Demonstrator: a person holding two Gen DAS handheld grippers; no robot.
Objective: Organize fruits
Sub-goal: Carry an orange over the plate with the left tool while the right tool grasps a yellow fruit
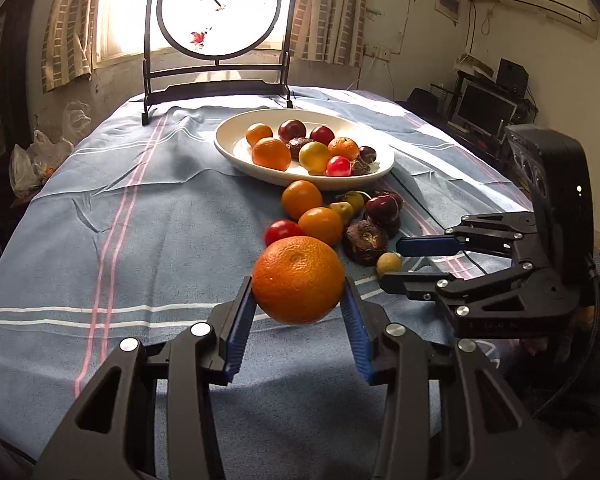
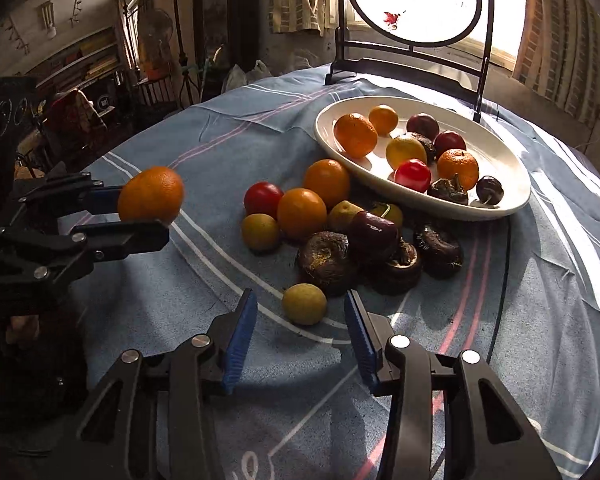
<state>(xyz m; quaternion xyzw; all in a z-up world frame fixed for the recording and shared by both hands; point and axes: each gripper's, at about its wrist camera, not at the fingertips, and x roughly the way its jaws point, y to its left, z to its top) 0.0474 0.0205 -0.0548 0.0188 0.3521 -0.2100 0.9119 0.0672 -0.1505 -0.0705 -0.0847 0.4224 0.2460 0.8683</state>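
My left gripper point(image 1: 299, 296) is shut on an orange point(image 1: 298, 280) and holds it above the blue cloth, short of the fruit pile; it also shows in the right wrist view point(image 2: 151, 195). My right gripper point(image 2: 300, 312) is open and empty, its fingers either side of a small yellow-green fruit point(image 2: 304, 303) lying on the cloth. It shows in the left wrist view point(image 1: 392, 264) beside that fruit point(image 1: 389, 264). A white oval plate point(image 1: 380, 168) holds several oranges, red and dark fruits. A loose pile of oranges point(image 2: 302, 212), a red fruit point(image 2: 262, 199) and dark fruits point(image 2: 327, 258) lies in front of the plate.
A black-framed round screen point(image 1: 219, 12) stands at the table's far edge behind the plate. The blue striped cloth point(image 1: 120, 240) covers the table. Shelves and clutter lie beyond the table edges.
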